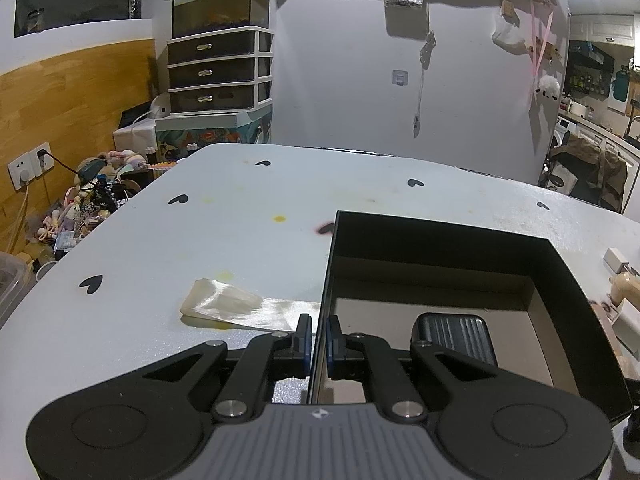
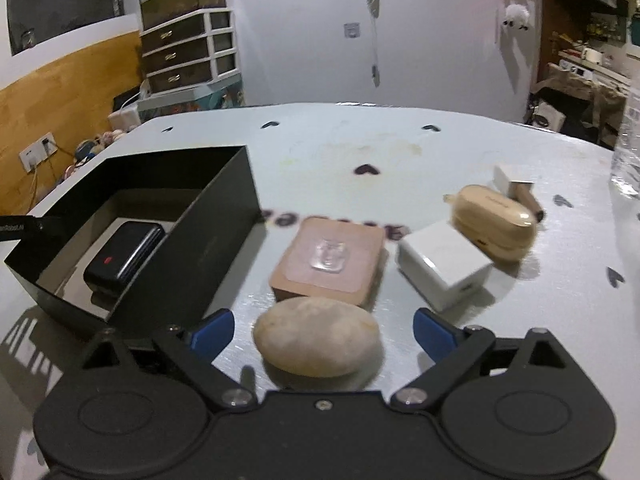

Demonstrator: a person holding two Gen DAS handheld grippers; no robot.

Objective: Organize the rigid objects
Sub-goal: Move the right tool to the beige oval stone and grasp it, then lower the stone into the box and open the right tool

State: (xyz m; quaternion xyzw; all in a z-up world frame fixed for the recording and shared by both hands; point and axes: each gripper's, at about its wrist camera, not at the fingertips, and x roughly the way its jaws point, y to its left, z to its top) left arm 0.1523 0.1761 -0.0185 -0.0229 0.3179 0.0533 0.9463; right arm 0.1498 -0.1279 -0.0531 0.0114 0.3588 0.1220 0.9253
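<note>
A black open box (image 1: pixel 440 236) stands on the white table; my left gripper (image 1: pixel 319 344) is shut on its left wall. A black ribbed case (image 1: pixel 454 336) lies inside the box, also seen in the right wrist view (image 2: pixel 122 258) inside the box (image 2: pixel 200 256). My right gripper (image 2: pixel 324 330) is open, its jaws on either side of a beige oval stone (image 2: pixel 318 342). Beyond the stone lie a tan square box (image 2: pixel 328 260), a white charger cube (image 2: pixel 442 264), a beige earbud case (image 2: pixel 494 220) and a small white and brown item (image 2: pixel 516 188).
A cream ribbon piece (image 1: pixel 240 306) lies on the table left of the box. The table (image 1: pixel 200 220) has black heart marks and yellow stains. A clear bottle (image 2: pixel 628 152) stands at the right edge. Drawers and clutter lie beyond the table's left side.
</note>
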